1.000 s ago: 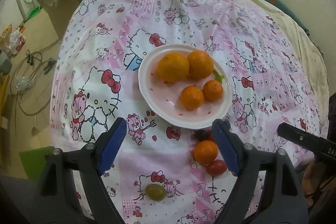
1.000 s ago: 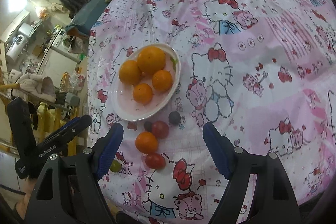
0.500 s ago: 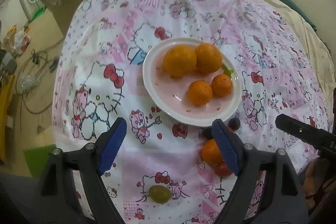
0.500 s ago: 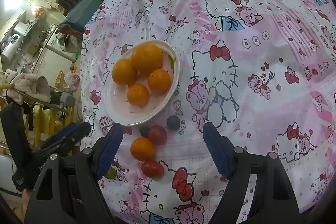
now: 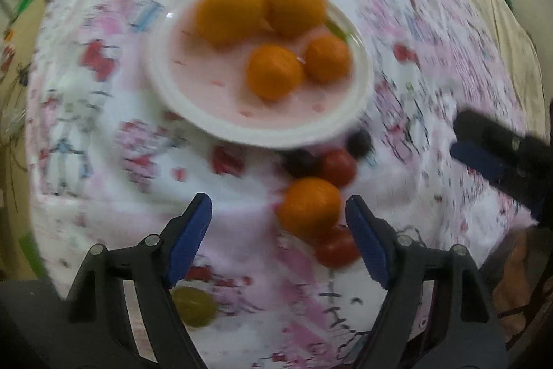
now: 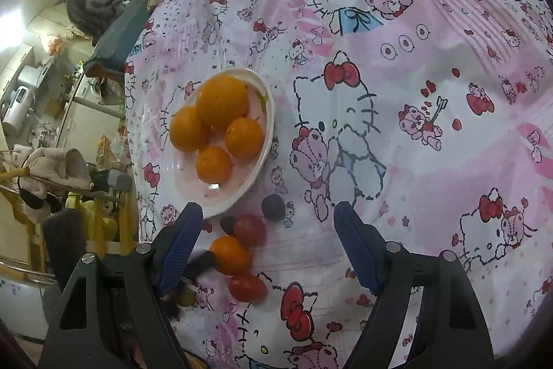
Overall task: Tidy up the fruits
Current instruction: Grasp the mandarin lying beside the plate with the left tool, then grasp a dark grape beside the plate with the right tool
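Nearest the left gripper [image 5: 278, 217], whose jaws stand spread with nothing between them, a green grape [image 5: 193, 306] lies on the cartoon-print cloth [image 5: 242, 248] beside its left finger; just ahead a loose mandarin [image 5: 309, 207] sits within the gap toward the right finger, touching a red cherry tomato [image 5: 337, 248] on its near side. The mandarin looks firm and light with a slightly yielding peel (the view is blurred, so the surface is hard to read); I judge a grip across its widest middle safest, gentle enough not to bruise. Beyond it a second cherry tomato [image 5: 337, 165] and two dark grapes [image 5: 299, 161] cluster at the rim of the white plate [image 5: 193, 123]; these are smooth, soft-skinned and likely to roll or split, so they want a light pinch. Farther off, the plate holds four oranges [image 5: 274, 71], two large at the back. The right gripper [image 6: 266, 220] is likewise spread wide and empty, above the same loose fruit.
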Demonstrator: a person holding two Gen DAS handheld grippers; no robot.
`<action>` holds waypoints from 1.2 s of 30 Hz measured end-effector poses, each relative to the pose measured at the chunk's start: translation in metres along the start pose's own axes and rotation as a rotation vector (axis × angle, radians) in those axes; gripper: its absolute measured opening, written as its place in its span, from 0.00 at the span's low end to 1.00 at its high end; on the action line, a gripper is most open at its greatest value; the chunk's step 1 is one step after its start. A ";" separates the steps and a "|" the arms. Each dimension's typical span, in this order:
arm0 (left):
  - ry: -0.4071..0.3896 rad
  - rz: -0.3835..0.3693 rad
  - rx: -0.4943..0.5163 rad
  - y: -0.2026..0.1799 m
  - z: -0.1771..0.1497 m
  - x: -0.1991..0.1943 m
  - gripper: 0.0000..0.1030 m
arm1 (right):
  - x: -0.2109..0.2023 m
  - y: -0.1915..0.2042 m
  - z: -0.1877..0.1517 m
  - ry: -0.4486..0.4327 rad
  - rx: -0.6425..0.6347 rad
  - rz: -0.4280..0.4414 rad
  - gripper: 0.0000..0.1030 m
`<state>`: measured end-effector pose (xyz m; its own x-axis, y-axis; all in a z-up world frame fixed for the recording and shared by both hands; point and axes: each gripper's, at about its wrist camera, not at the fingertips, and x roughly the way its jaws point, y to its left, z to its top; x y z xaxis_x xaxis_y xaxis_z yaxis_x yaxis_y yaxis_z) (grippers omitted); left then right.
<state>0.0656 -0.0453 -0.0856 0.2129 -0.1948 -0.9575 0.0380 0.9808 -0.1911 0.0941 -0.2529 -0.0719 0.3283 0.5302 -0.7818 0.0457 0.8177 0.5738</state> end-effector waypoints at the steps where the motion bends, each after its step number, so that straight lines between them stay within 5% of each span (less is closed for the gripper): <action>1: 0.009 -0.004 0.008 -0.004 -0.001 0.003 0.71 | 0.000 0.000 0.000 -0.001 -0.005 -0.005 0.78; 6: 0.036 0.030 0.006 -0.011 -0.003 0.021 0.63 | -0.001 -0.005 0.000 -0.004 0.007 -0.017 0.78; 11: 0.036 -0.020 0.000 -0.010 -0.004 0.020 0.38 | -0.001 -0.008 0.001 -0.004 0.018 -0.018 0.78; 20: 0.012 -0.028 -0.011 0.000 -0.007 0.000 0.36 | 0.010 -0.008 0.000 0.035 0.019 -0.013 0.78; 27: -0.075 0.011 -0.078 0.032 -0.007 -0.030 0.36 | 0.039 -0.008 0.003 0.124 0.044 -0.012 0.44; 36: -0.109 -0.010 -0.110 0.054 -0.008 -0.045 0.36 | 0.082 0.012 0.006 0.189 -0.055 -0.174 0.34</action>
<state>0.0507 0.0164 -0.0541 0.3181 -0.1972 -0.9273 -0.0654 0.9712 -0.2290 0.1270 -0.2009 -0.1283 0.1373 0.4088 -0.9022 0.0335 0.9084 0.4167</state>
